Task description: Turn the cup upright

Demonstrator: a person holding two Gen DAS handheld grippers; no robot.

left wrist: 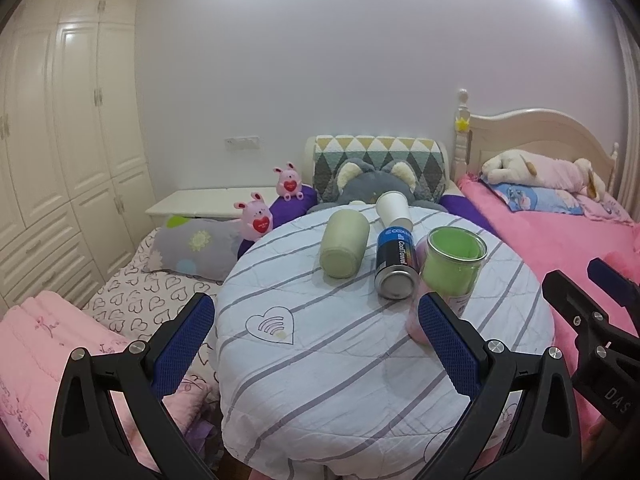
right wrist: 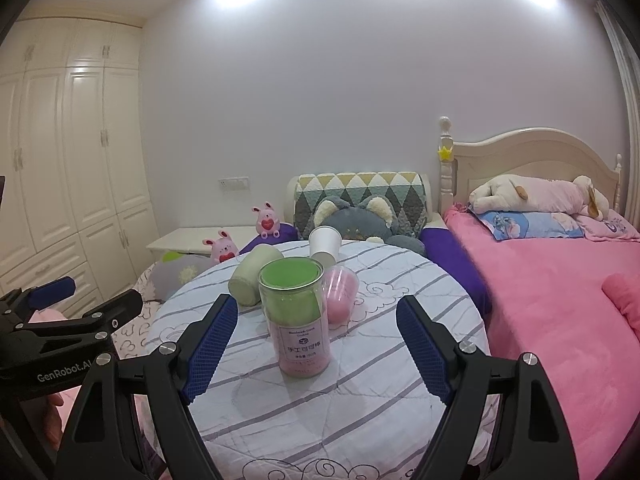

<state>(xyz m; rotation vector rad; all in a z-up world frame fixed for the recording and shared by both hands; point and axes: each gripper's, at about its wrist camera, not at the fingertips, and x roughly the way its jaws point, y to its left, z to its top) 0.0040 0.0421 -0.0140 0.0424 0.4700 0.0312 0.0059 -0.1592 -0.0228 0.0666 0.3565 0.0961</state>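
Note:
A round table [left wrist: 320,360] with a striped white cloth holds several cups. A pale green cup [left wrist: 343,243] lies on its side, base toward me; it also shows in the right wrist view [right wrist: 252,274]. A white paper cup [left wrist: 394,210] lies tipped at the far edge, also seen in the right wrist view [right wrist: 325,246]. A clear pink cup [right wrist: 340,294] lies on its side. A clear canister with a green and pink filling [right wrist: 298,316] stands upright. My left gripper [left wrist: 316,344] is open and empty before the table. My right gripper [right wrist: 316,344] is open, just short of the canister.
A blue and black can [left wrist: 394,264] lies on its side beside the canister [left wrist: 452,268]. Beds with pink covers [right wrist: 560,300] flank the table [right wrist: 360,380]. Plush toys [left wrist: 256,220] and pillows sit behind. A white wardrobe [left wrist: 60,140] stands at left.

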